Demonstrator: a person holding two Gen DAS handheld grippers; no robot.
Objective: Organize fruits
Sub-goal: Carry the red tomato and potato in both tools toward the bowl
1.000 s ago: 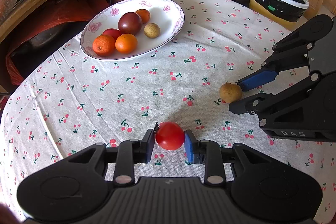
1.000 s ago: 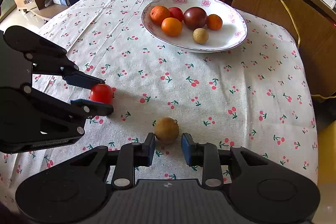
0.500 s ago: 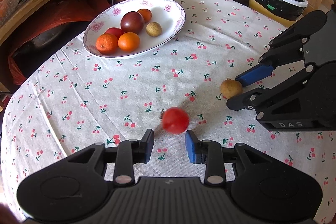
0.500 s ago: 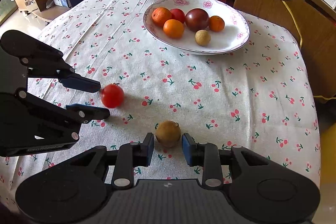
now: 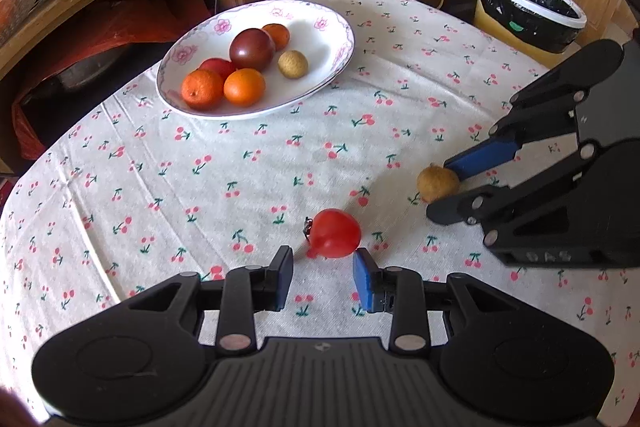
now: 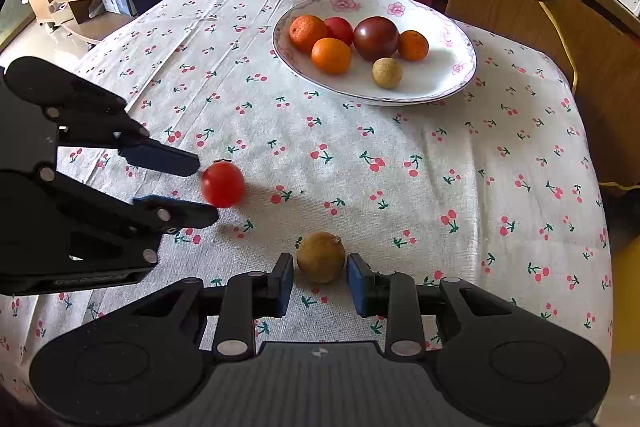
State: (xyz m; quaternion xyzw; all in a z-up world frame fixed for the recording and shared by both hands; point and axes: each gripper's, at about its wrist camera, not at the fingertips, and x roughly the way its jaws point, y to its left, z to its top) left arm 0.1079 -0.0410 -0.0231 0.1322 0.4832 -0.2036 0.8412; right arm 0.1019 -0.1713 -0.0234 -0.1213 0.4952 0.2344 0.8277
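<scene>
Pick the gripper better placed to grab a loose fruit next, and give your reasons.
Right. The right gripper already has the brown fruit sitting squarely between its open fingers. The red tomato lies just beyond the left gripper, ahead of the fingertips and looking blurred.

Matt printed cloth (image 5: 248,163), glossy glazed plate (image 5: 344,39), shiny tomato (image 5: 335,233), rough-skinned brown fruit (image 6: 321,257), grippers probably plastic

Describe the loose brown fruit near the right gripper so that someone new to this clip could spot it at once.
Start at the white flowered plate at the far side of the cherry-print tablecloth, then come toward the camera. The brown fruit lies on the cloth between the open right gripper's fingers. Its neighbour off the plate is a red tomato; this one is dull and tan.
</scene>
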